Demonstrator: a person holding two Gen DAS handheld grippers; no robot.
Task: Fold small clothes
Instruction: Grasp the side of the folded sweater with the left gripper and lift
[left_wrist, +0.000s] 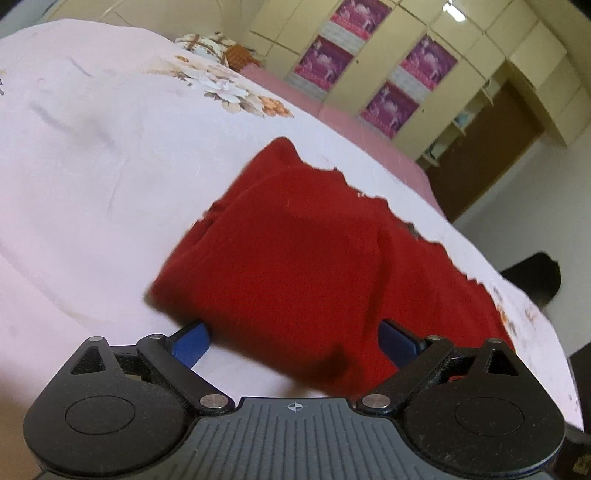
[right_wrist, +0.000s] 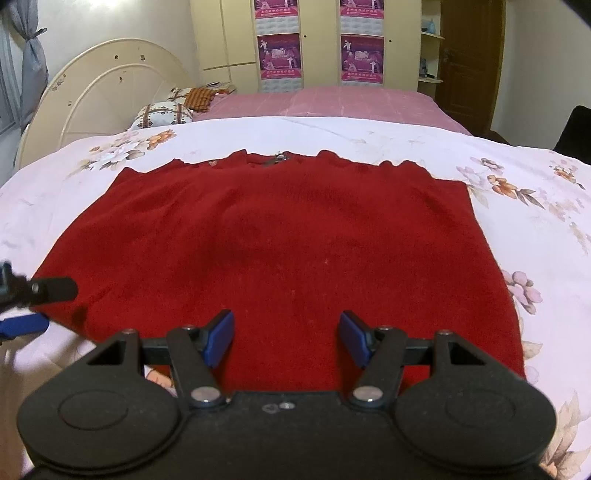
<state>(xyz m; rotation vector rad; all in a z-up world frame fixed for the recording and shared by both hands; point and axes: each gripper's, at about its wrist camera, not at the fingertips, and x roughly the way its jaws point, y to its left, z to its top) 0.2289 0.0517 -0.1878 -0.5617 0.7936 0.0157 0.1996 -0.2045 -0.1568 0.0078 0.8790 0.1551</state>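
Note:
A red knitted garment (right_wrist: 280, 243) lies flat on the pale floral bedspread (right_wrist: 535, 206), its scalloped edge at the far side. In the left wrist view the garment (left_wrist: 295, 258) looks bunched near its left corner. My left gripper (left_wrist: 293, 339) is open, its blue pads on either side of the garment's near edge. It also shows at the left edge of the right wrist view (right_wrist: 22, 306), at the garment's left corner. My right gripper (right_wrist: 286, 338) is open and empty, just above the garment's near edge.
Pillows (right_wrist: 162, 114) and a cream headboard (right_wrist: 103, 88) are at the far left. A pink sheet (right_wrist: 325, 101) covers the far part of the bed. A wardrobe with purple posters (right_wrist: 321, 48) and a brown door (right_wrist: 469, 62) stand behind. A dark object (right_wrist: 572, 129) is at right.

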